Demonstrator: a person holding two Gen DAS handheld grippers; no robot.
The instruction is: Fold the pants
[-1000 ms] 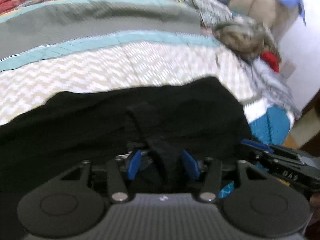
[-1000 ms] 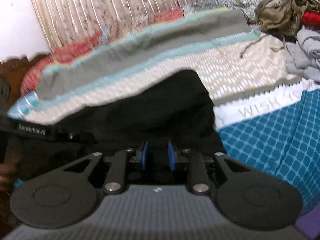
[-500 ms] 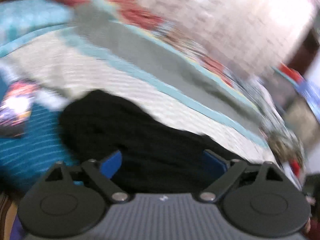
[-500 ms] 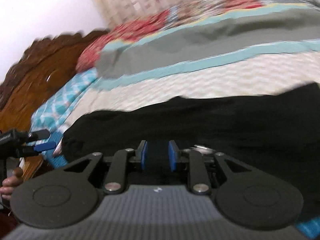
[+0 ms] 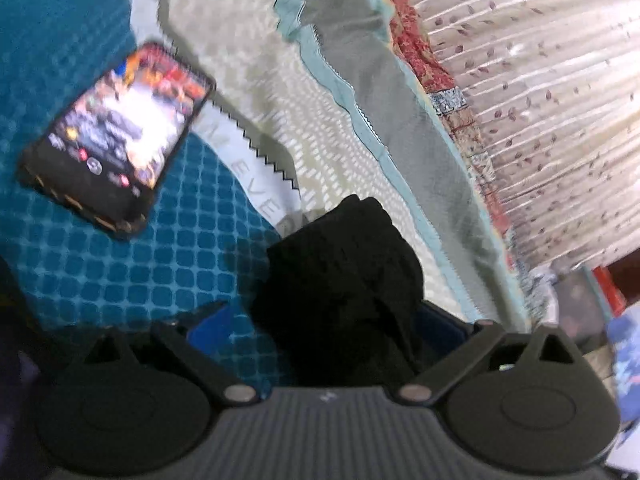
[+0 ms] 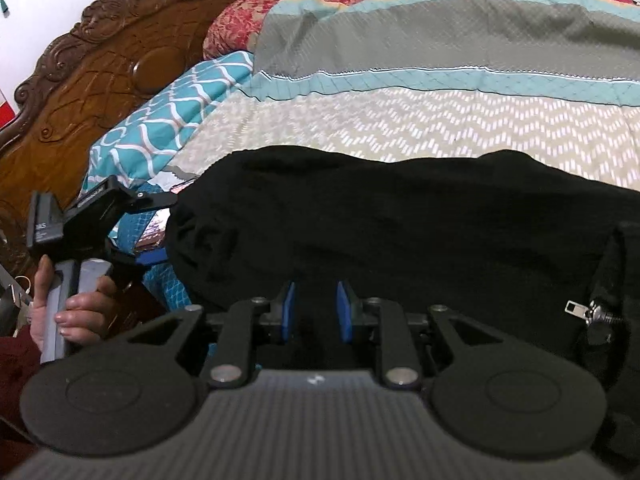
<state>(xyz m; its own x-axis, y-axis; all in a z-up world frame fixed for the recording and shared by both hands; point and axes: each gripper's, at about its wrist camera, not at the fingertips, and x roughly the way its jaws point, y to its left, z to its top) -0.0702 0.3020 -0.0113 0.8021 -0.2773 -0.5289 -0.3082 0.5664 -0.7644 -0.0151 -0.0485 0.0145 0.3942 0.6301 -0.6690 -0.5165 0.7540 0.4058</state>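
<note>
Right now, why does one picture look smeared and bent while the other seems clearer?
Left wrist view: motion blur softens the phone and bedspread, the curtain is washed out by bright light, and the fisheye bends the bed's stripes. Right wrist view: sharper, with crisp headboard carving and zipper pull, though the black pants lose detail in darkness.

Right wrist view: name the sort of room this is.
Most likely a bedroom: a carved wooden headboard, a patterned bedspread over a bed, a patterned pillow, and black pants spread on top.
</note>
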